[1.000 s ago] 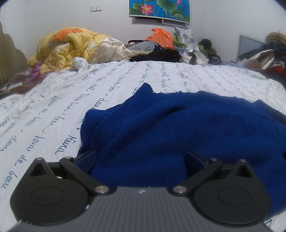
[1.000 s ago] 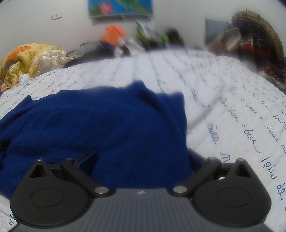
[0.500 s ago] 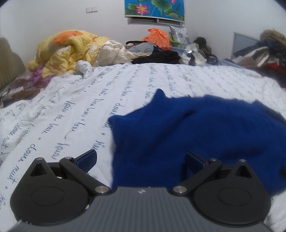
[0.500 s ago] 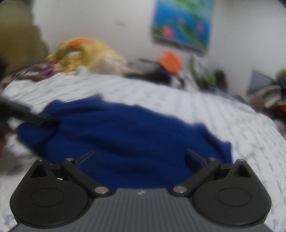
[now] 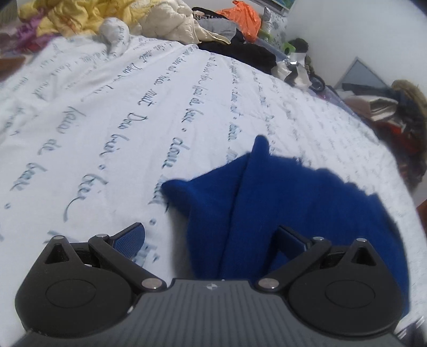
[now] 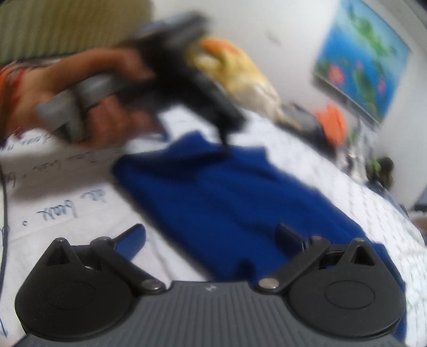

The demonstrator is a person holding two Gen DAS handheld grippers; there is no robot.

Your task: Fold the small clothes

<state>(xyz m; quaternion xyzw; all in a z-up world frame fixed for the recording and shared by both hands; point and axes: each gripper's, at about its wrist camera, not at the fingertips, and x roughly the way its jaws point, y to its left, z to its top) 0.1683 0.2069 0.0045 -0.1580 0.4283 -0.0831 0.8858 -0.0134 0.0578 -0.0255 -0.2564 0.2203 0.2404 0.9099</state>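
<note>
- We take the blue sweater (image 5: 293, 202) as our landmark: it lies crumpled on the white bedsheet (image 5: 133, 120) printed with script, with a raised fold running up to a pointed tip.
- Our left gripper (image 5: 210, 240) has its jaws spread wide; its right finger sits over the sweater's near edge and its left finger over bare sheet beside the sweater. It pinches nothing.
- Our right gripper (image 6: 210, 237) is likewise spread apart, its right finger over the sweater and its left finger over the sheet just beside it.
- In the right wrist view, which is blurred, the left gripper (image 6: 224, 138) appears at the sweater's far edge, held by a hand (image 6: 106, 117).
- Well beyond the sweater, a yellow quilt (image 5: 66, 16) and an orange bag (image 5: 242, 16) are heaped at the far side of the bed.
</note>
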